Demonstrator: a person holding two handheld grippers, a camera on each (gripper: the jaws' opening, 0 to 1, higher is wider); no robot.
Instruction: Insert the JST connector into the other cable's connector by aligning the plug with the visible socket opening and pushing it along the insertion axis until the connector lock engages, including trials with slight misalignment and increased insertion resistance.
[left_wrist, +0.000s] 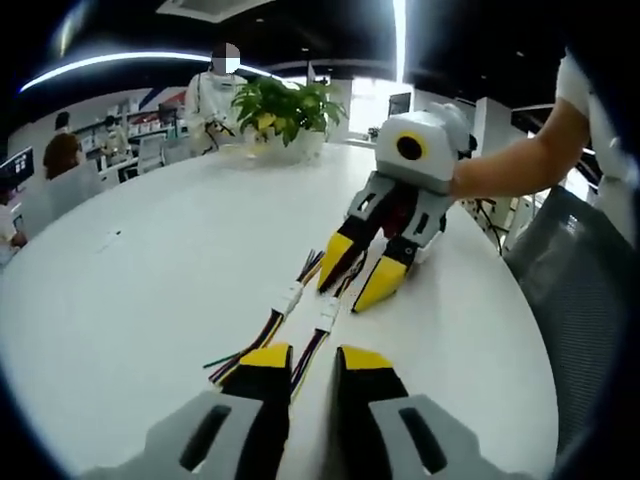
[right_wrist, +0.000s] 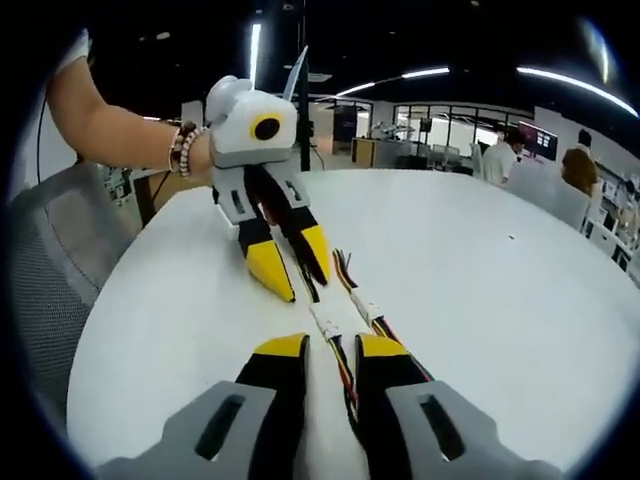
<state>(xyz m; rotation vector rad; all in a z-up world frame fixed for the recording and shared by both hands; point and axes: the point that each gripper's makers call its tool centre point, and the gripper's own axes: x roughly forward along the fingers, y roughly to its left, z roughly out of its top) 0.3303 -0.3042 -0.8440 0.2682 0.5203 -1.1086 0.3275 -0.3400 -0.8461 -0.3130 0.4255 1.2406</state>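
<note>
A: Starting at the left of the left gripper view, what lies on the white table (left_wrist: 130, 300)?

B: Two cable assemblies lie side by side. The left cable (left_wrist: 262, 335) ends in a white JST connector (left_wrist: 290, 297). The right cable (left_wrist: 312, 350) ends in a second white connector (left_wrist: 328, 313). The two connectors are just beside each other, unmated.

A: State of the left gripper (left_wrist: 303, 372)?

B: Jaws parted, nothing between the pads. The right cable's wires run up through the gap.

A: Further right?

B: The right gripper (left_wrist: 362, 272) faces it, held by a hand (left_wrist: 470, 178). Its yellow tips rest on the table with the jaws spread, holding nothing, near the cables' far ends.

A: Confirmed in the right gripper view?

B: Yes. The left gripper (right_wrist: 298, 270) shows spread jaws; the right gripper (right_wrist: 330, 362) is likewise parted. Both connectors (right_wrist: 325, 322) (right_wrist: 367, 310) lie between the two grippers. A potted plant (left_wrist: 285, 112) stands at the table's far edge.
</note>
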